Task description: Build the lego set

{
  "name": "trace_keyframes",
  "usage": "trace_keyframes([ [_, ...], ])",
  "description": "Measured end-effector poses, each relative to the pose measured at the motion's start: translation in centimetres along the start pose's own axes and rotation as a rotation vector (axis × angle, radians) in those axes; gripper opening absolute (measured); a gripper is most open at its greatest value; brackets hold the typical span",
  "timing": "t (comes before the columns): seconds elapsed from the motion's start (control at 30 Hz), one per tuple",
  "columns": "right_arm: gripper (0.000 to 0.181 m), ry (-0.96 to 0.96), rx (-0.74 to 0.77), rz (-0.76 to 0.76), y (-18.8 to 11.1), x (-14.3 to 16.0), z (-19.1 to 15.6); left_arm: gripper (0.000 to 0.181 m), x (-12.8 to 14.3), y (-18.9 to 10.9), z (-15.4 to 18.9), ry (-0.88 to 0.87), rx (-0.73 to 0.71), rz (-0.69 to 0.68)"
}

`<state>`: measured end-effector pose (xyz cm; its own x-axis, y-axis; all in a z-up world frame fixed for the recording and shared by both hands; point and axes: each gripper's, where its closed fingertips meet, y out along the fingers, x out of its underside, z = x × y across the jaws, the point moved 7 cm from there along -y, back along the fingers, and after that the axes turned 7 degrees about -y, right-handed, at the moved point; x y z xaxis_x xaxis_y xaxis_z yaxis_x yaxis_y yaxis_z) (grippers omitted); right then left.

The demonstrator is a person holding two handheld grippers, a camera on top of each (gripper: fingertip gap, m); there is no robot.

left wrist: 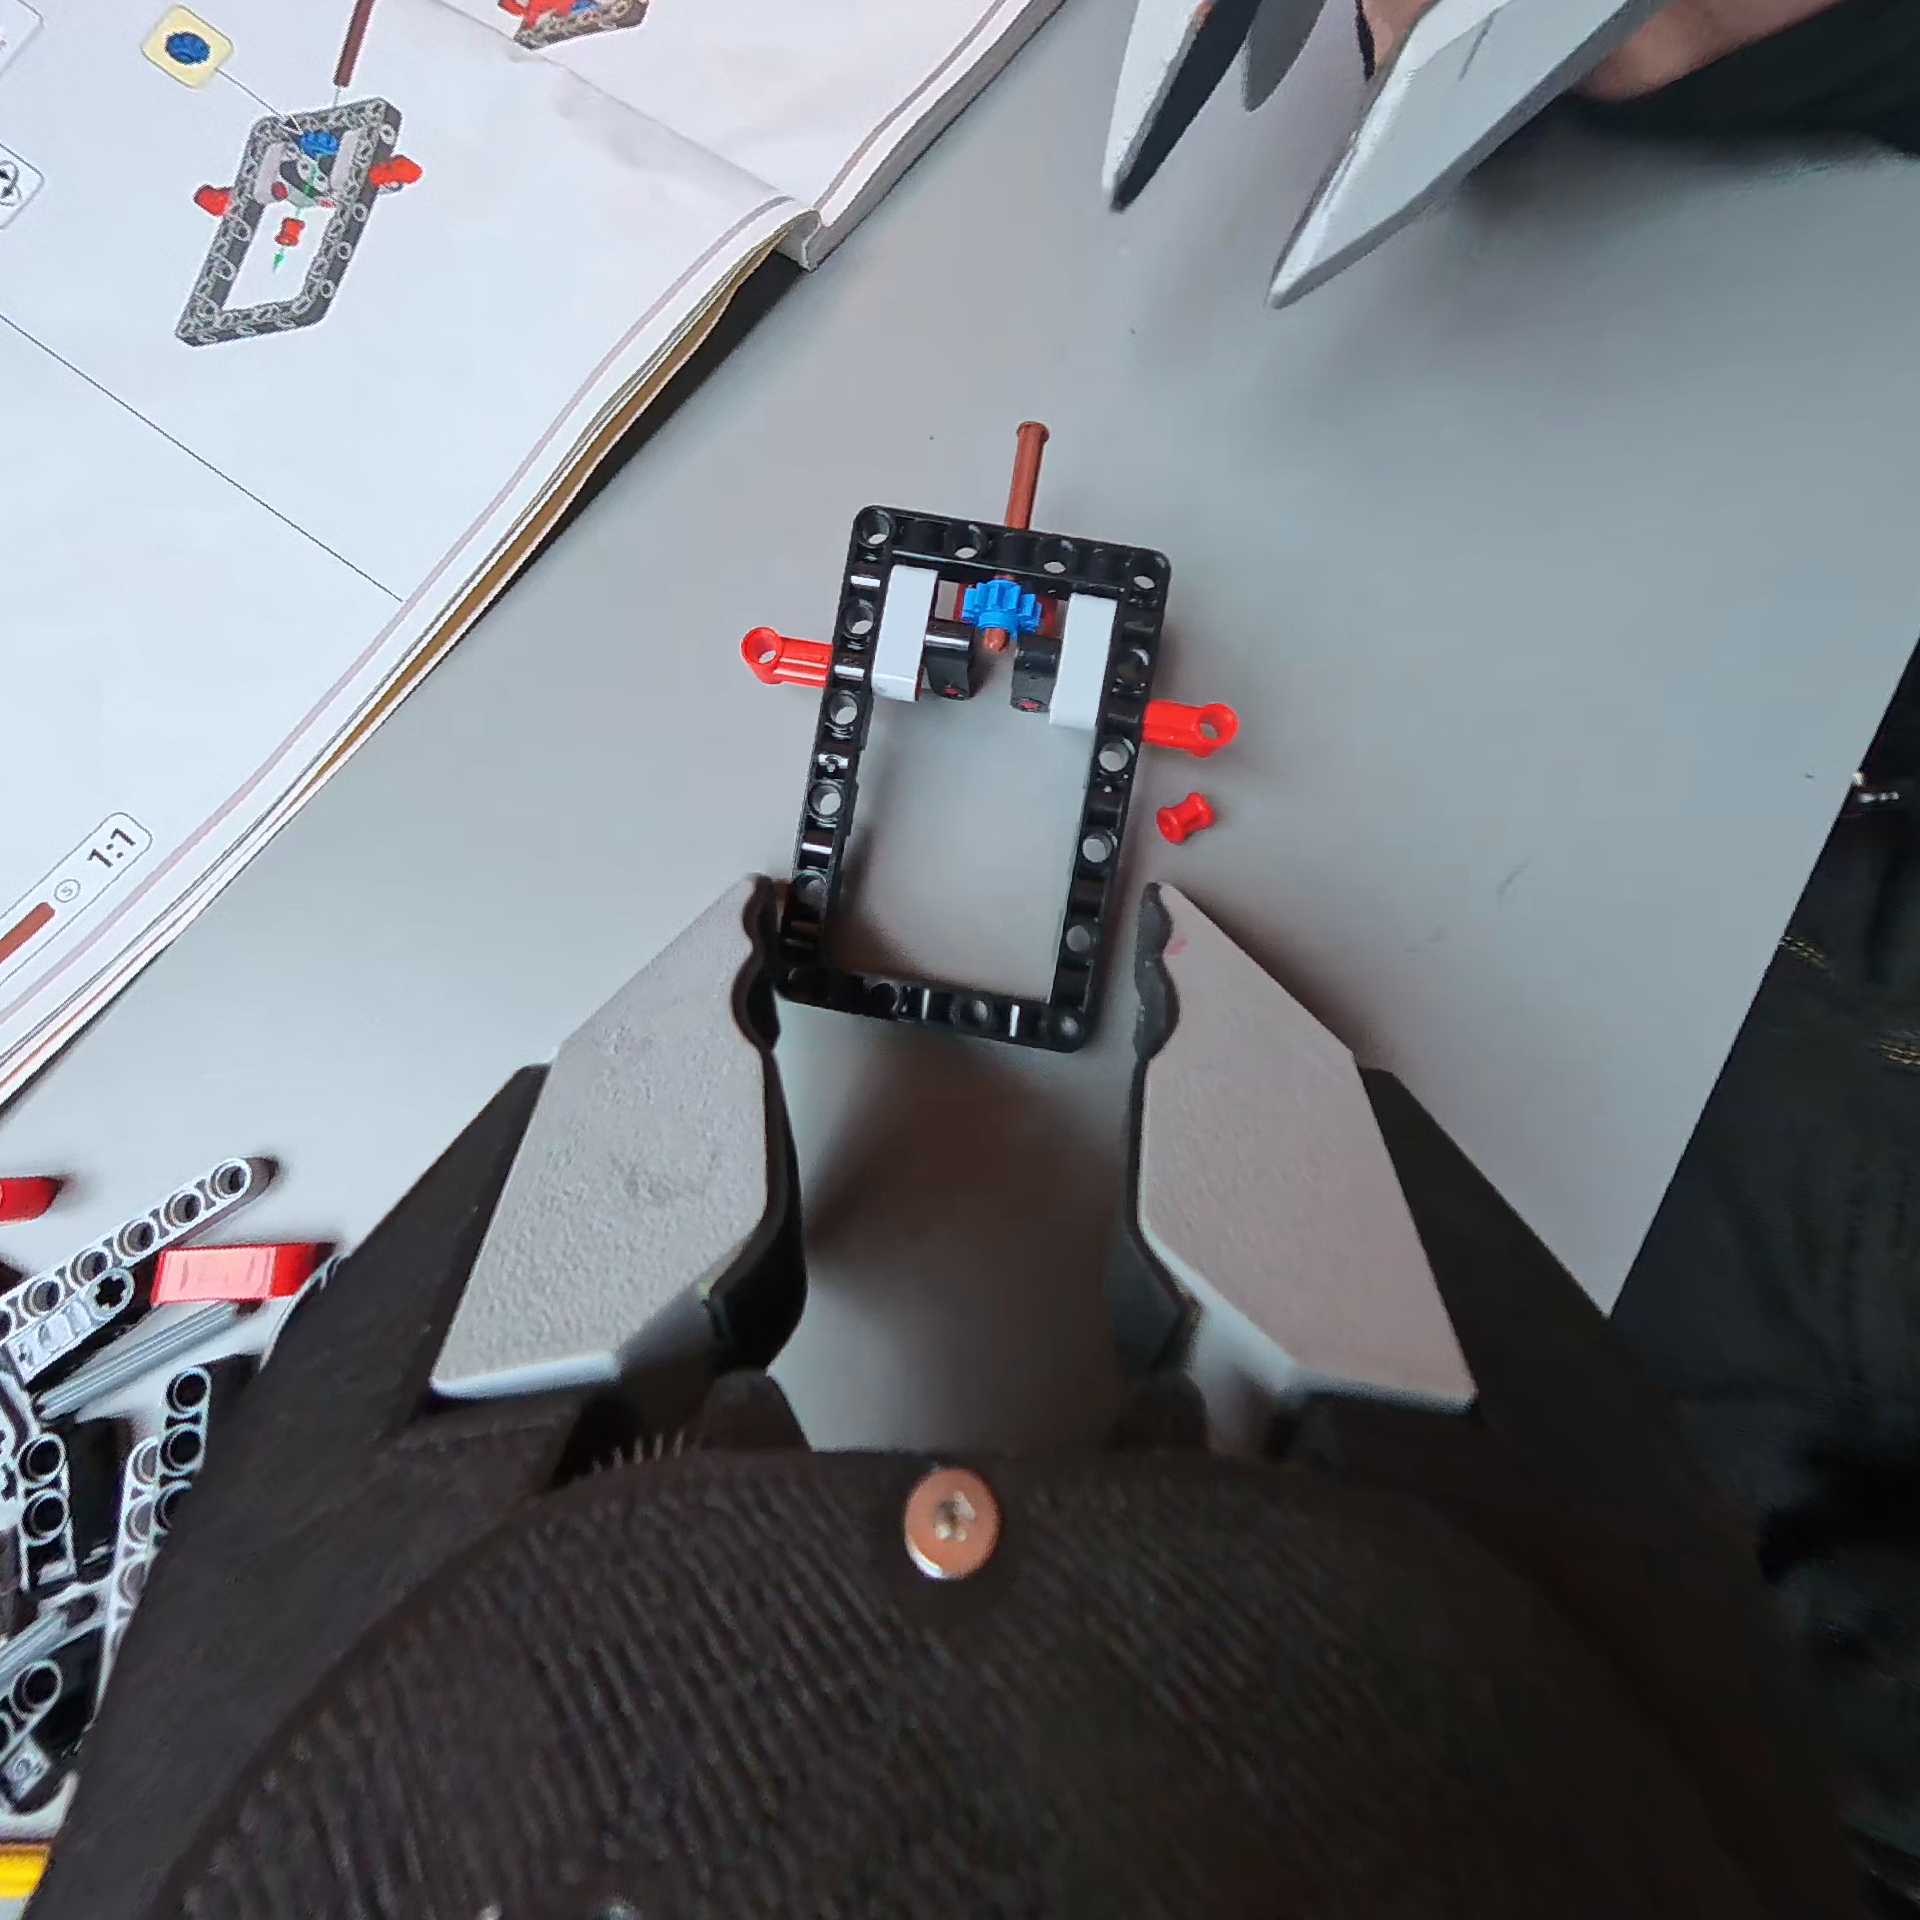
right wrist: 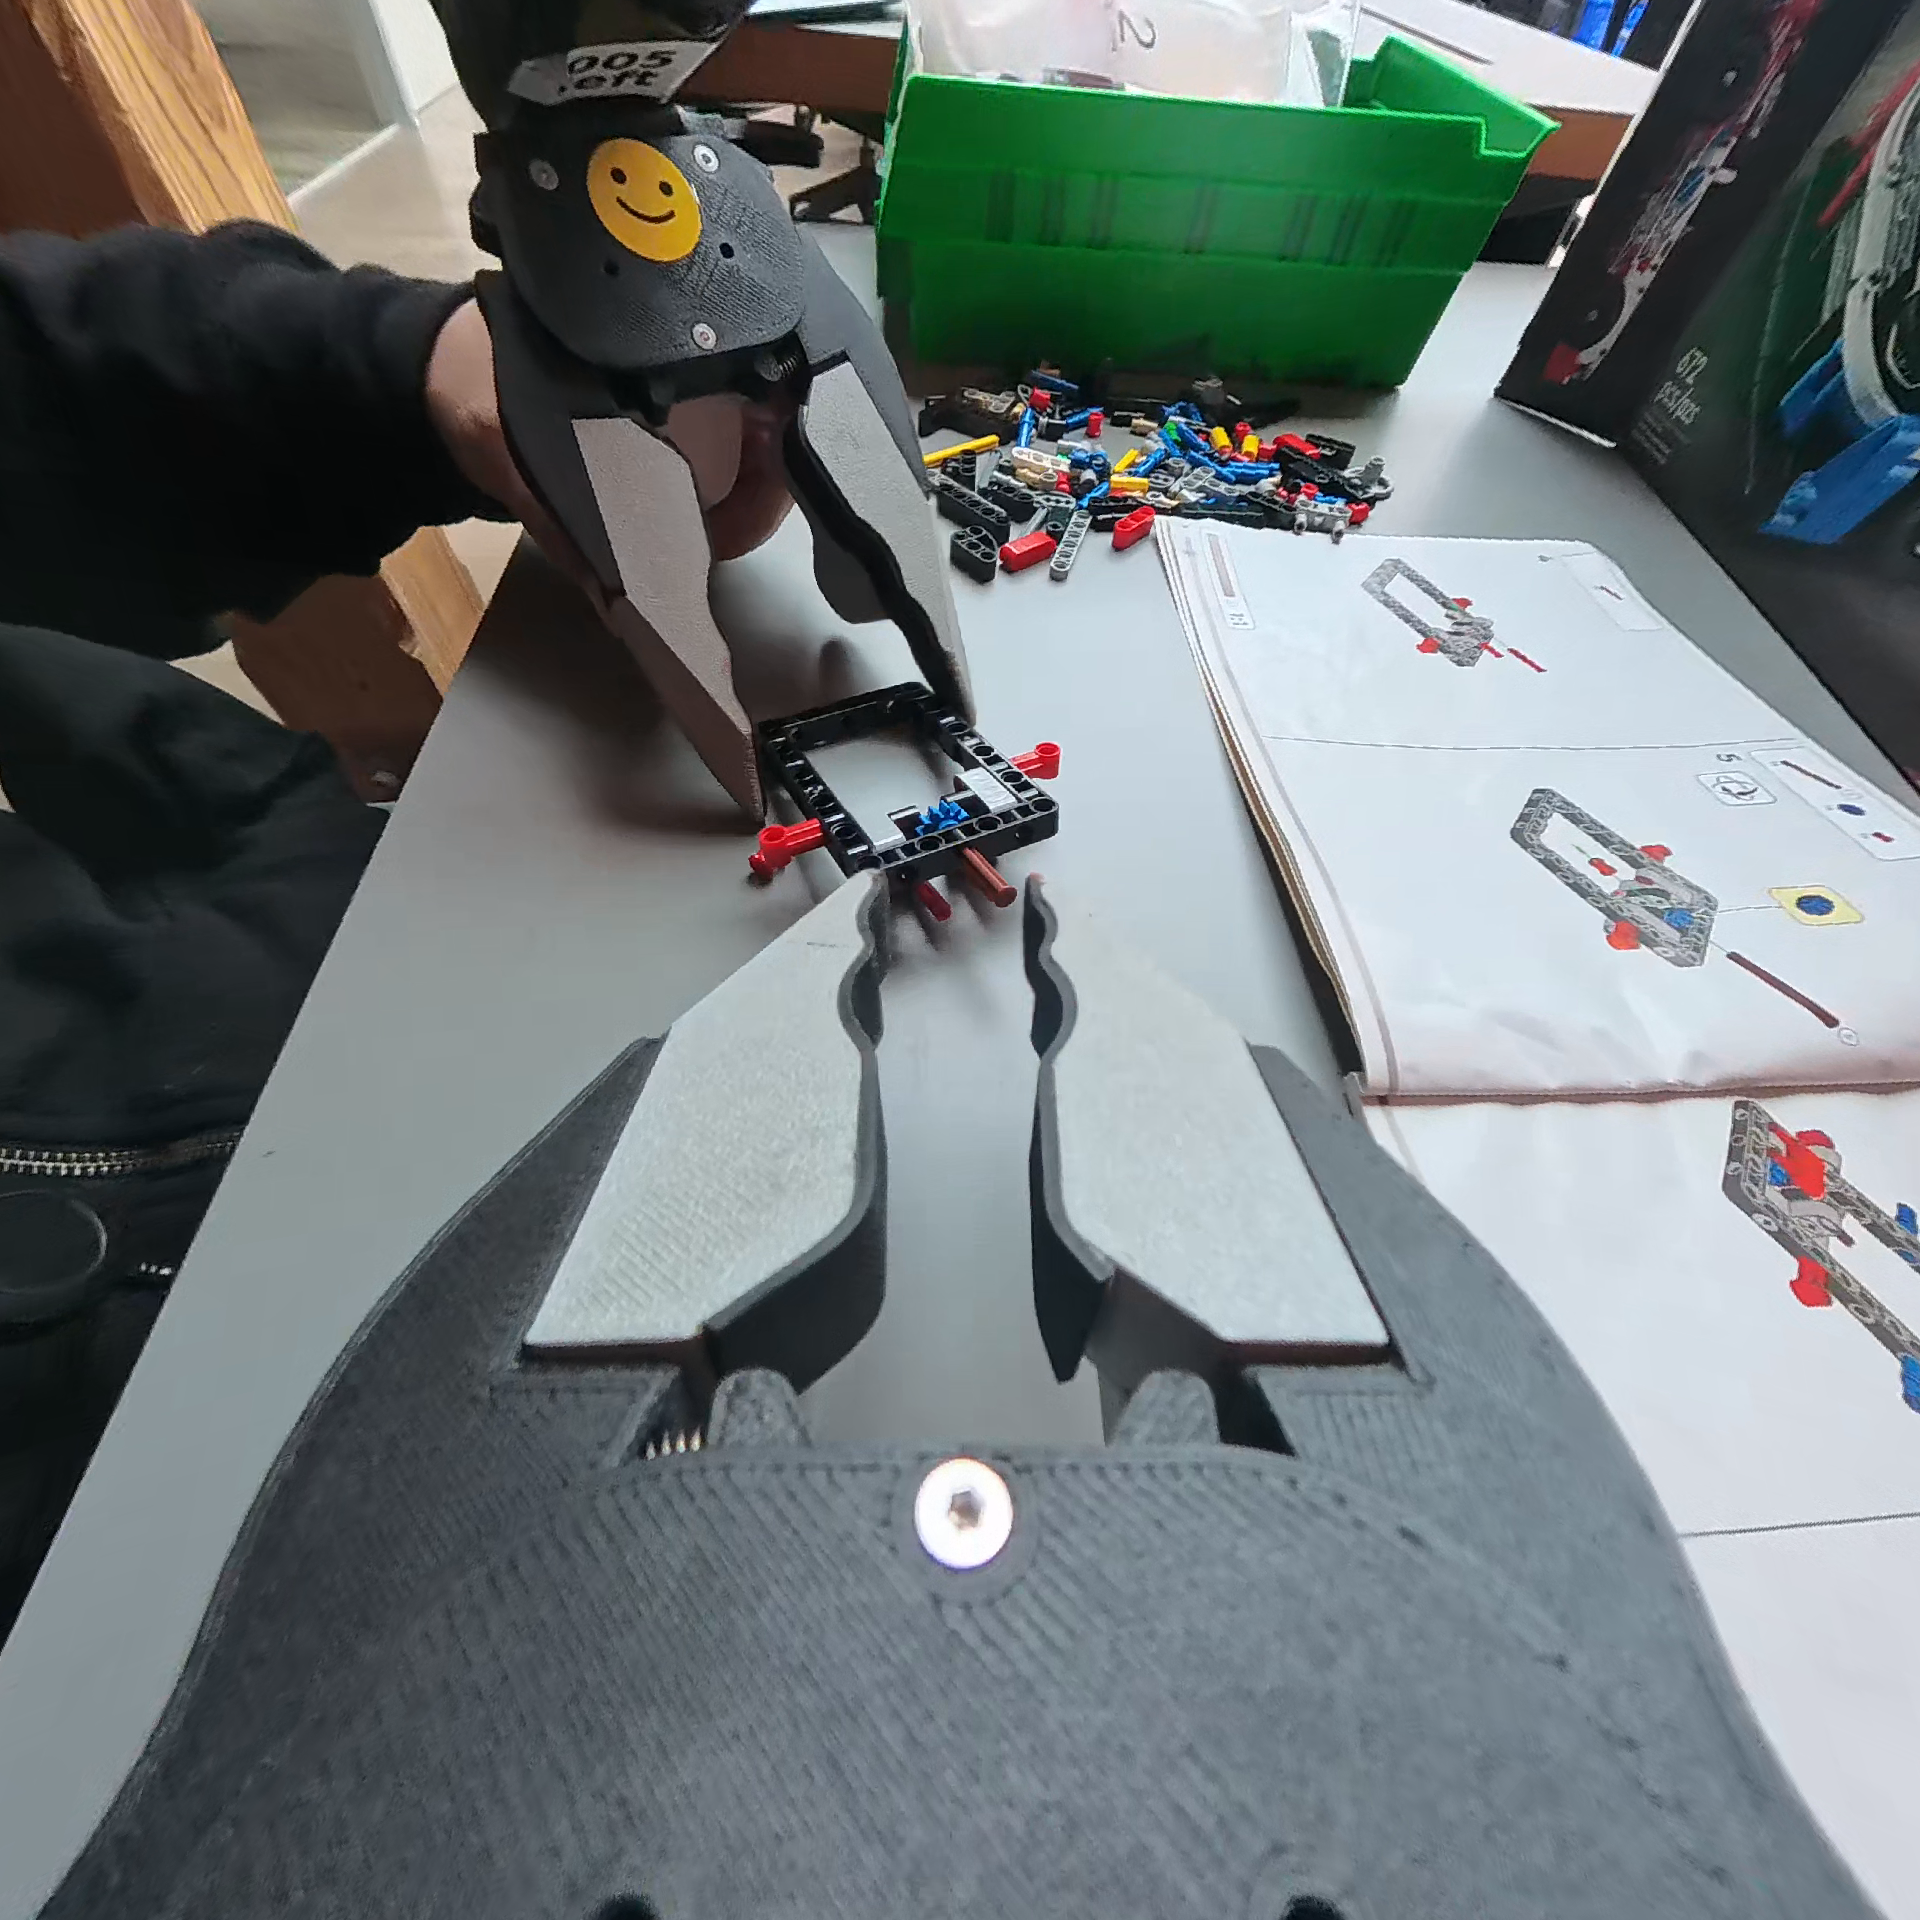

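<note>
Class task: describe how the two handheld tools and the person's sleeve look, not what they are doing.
Both tools have black textured bodies, a silver screw and pale grey wedge-shaped fingers with wavy black inner edges. The left tool bears a yellow smiley sticker and a white label. The sleeve is black. The right tool shows no sticker.

Your black rectangular frame [left wrist: 977,779] lies flat on the grey surface [left wrist: 1455,520], near its edge. A blue gear [left wrist: 995,605] sits on the brown axle [left wrist: 1023,473] poking out one short end. Red pins [left wrist: 774,652] stick out both long sides, and one loose red piece [left wrist: 1184,817] lies just beside it.
</note>
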<state>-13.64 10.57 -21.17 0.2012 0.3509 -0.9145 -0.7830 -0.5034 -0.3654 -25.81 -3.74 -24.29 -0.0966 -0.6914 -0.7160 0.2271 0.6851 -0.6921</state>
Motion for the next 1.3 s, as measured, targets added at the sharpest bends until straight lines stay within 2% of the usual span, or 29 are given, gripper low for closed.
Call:
trace_keyframes([
  [0.27, 0.020, -0.039, 0.021, -0.005, -0.4, 0.2, -0.1, 0.061, 0.0, 0.0, 0.1, -0.002, 0.002, 0.002],
  [0.8, 0.019, -0.031, -0.023, 0.003, -0.4, 0.1, -0.2, 0.060, 0.0, -0.1, -0.3, -0.075, -0.011, 0.016],
  [1.3, 0.016, -0.049, 0.022, 0.030, -0.8, 0.2, 0.8, 0.060, -0.1, -0.2, -0.9, -0.124, -0.044, 0.026],
])
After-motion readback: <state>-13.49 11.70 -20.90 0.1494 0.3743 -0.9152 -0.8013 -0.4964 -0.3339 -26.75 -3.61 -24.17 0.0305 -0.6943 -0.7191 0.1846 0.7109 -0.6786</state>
